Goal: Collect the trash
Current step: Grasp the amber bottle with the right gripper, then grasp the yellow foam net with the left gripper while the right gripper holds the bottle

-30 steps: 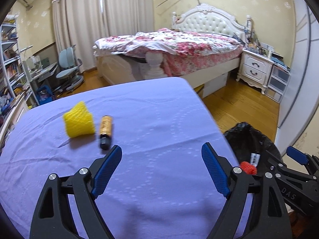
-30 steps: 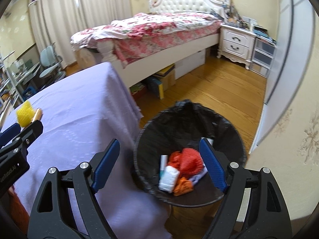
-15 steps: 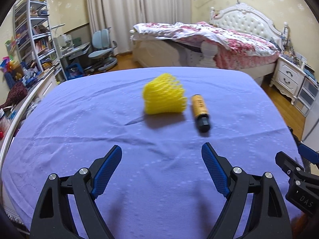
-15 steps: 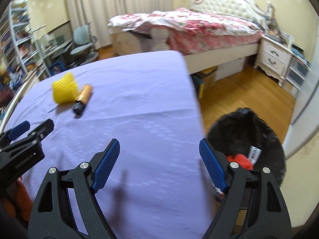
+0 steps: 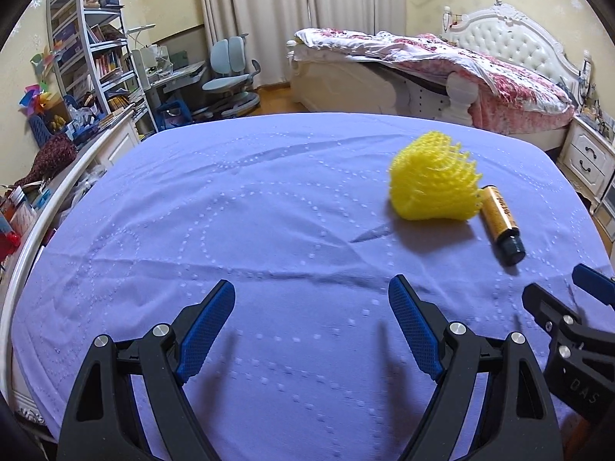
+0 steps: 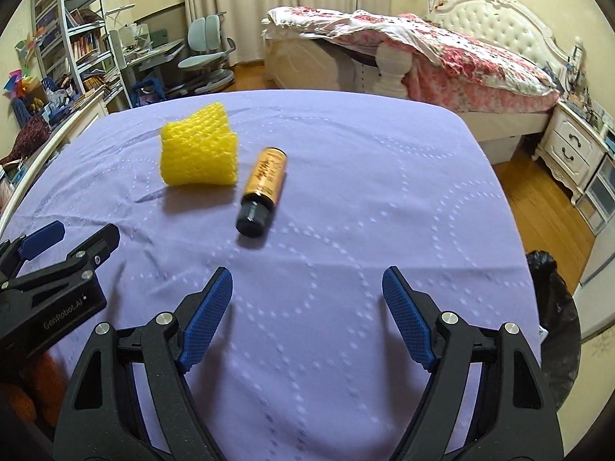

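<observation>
A yellow foam net sleeve (image 5: 434, 181) lies on the purple tablecloth (image 5: 230, 207), with a small amber bottle with a black cap (image 5: 501, 225) lying beside it. Both also show in the right wrist view: the sleeve (image 6: 198, 150) and the bottle (image 6: 263, 191). My left gripper (image 5: 311, 319) is open and empty, above the cloth, short and left of the sleeve. My right gripper (image 6: 306, 307) is open and empty, short of the bottle. The black-lined trash bin (image 6: 553, 326) stands off the table's right edge.
A bed (image 5: 442, 65) stands beyond the table. A white nightstand (image 6: 572, 153) is at the right. Shelves (image 5: 88, 53), a desk and a blue chair (image 5: 226, 77) crowd the far left. Wooden floor (image 6: 538, 211) lies to the right of the table.
Both grippers have swung left, from the bin side toward the table. The right gripper, above the bin a second ago, now faces the bottle and sleeve. Both stayed open.
</observation>
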{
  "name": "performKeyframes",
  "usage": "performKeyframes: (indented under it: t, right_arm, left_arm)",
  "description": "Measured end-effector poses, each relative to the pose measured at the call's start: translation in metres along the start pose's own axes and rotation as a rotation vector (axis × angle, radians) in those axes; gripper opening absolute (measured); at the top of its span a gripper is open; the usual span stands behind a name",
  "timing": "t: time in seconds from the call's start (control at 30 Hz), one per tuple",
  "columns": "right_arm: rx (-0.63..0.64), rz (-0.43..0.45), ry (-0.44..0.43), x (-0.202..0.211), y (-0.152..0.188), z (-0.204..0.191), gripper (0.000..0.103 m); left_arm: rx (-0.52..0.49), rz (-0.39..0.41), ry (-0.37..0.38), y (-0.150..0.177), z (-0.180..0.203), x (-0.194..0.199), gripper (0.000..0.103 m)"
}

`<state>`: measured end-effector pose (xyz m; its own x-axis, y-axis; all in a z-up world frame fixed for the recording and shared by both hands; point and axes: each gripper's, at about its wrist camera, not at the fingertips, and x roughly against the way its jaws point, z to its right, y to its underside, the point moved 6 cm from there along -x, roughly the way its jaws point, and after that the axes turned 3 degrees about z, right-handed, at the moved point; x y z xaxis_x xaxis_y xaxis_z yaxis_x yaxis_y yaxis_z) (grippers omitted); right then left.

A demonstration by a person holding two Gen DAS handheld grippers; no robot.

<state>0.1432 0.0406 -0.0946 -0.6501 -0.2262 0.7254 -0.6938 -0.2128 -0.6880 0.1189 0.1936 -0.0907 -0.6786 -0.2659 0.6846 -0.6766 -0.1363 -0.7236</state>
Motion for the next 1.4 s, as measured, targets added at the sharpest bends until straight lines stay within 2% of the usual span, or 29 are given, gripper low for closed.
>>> performKeyframes:
  t: [0.27,0.43,0.57,0.77,1.13,1.4]
  right_arm:
    - [0.011,-0.02,-0.002,-0.024,-0.021,-0.017,0.062]
    - [0.0,-0.028,0.006,-0.037,-0.033,-0.019,0.05]
    - [0.004,-0.026,0.009,-0.043,-0.039,-0.016,0.023]
    - [-0.008,-0.024,0.013,-0.042,-0.04,0.0,0.023]
    - [-0.07,-0.022,0.06,-0.039,-0.041,0.052,0.023]
    - [-0.065,-0.025,0.062,-0.041,-0.043,0.065,0.023]
  left_arm:
    - [0.035,-0.017,0.025,-0.003,-0.013,-0.009,0.082]
    - [0.002,-0.032,0.053,-0.006,-0.006,-0.015,0.082]
    - [-0.031,-0.02,0.065,-0.009,0.002,-0.015,0.082]
    - [-0.057,0.002,0.098,-0.016,0.019,-0.017,0.084]
    - [-0.113,0.012,0.154,-0.033,0.054,-0.029,0.084]
    - [-0.131,0.023,0.184,-0.044,0.071,-0.036,0.084]
